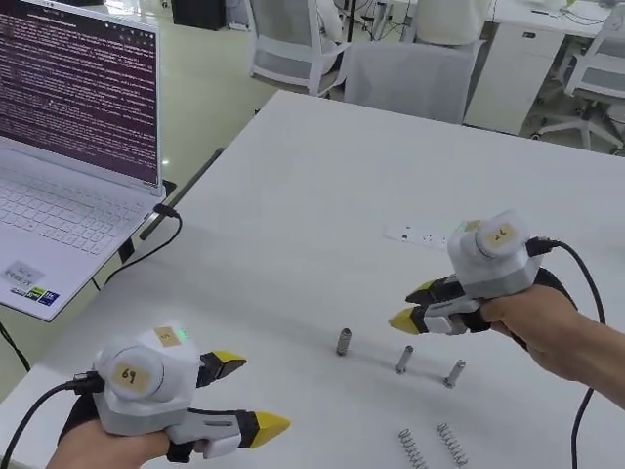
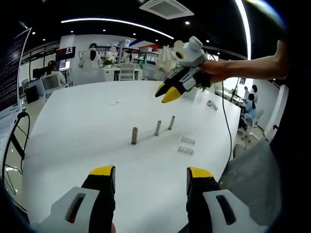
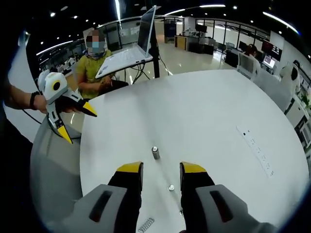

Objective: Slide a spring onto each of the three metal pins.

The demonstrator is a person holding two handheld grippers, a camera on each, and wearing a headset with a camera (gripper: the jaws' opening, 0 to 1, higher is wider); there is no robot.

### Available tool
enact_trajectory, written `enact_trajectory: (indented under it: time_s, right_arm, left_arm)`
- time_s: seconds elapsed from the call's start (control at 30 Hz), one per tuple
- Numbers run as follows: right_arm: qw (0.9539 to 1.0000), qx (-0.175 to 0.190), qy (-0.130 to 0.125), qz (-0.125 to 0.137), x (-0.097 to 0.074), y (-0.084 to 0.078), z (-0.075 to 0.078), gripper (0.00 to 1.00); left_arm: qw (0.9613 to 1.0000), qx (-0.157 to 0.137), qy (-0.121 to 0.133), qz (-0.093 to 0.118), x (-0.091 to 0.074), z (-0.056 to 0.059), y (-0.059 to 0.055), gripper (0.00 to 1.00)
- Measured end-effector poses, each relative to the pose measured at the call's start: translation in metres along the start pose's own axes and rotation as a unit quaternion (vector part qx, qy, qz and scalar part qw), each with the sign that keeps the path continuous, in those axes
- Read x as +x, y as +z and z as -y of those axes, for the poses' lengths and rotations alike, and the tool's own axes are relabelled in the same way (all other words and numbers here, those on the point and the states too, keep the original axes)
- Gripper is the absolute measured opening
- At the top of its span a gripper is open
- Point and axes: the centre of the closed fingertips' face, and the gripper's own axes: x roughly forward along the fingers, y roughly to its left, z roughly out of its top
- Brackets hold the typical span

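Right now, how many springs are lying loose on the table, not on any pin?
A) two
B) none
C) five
A: in the head view, the left spring and the right spring lie flat side by side on the white table.

White table [image 1: 293, 195]; left gripper [image 1: 256, 395] and right gripper [image 1: 410, 305] pale grey, black jaws tipped yellow; pins [image 1: 402, 360] and springs [image 1: 412, 447] silvery grey; laptop [image 1: 59, 225] white, its screen [image 1: 78, 88] dark purple with lines of pale text; cable [image 1: 161, 239] black.
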Motion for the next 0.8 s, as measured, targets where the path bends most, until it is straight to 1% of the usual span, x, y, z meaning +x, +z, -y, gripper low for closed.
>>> enact_trajectory:
  time_s: [0.07, 0.13, 0.17, 0.43, 0.6, 0.73, 0.8]
  right_arm:
    - [0.9999, 0.011, -0.005, 0.009, -0.004, -0.002, 0.001, 0.29]
    - [0.9989, 0.034, -0.014, 0.029, -0.011, -0.003, 0.001, 0.29]
    - [0.9985, 0.04, -0.016, 0.035, -0.013, -0.005, 0.001, 0.29]
    - [0.9949, 0.074, -0.036, 0.057, -0.029, -0.024, -0.004, 0.3]
    - [0.9911, 0.102, -0.048, 0.072, -0.039, -0.04, -0.006, 0.32]
    - [0.9899, 0.11, -0.052, 0.074, -0.044, -0.05, -0.01, 0.34]
    - [0.988, 0.119, -0.057, 0.08, -0.05, -0.057, -0.011, 0.35]
  left_arm:
    - [1.0, 0.0, -0.001, 0.001, 0.0, 0.001, 0.001, 0.54]
    - [1.0, 0.003, -0.002, 0.0, 0.001, 0.0, 0.002, 0.54]
    - [1.0, 0.003, -0.002, 0.0, 0.001, 0.001, 0.003, 0.54]
    - [1.0, 0.006, -0.006, -0.001, 0.005, 0.004, 0.005, 0.54]
    - [0.9999, 0.008, -0.008, -0.001, 0.006, 0.005, 0.007, 0.54]
    - [0.9999, 0.008, -0.008, -0.001, 0.007, 0.004, 0.008, 0.54]
    - [0.9999, 0.009, -0.008, -0.001, 0.008, 0.004, 0.01, 0.54]
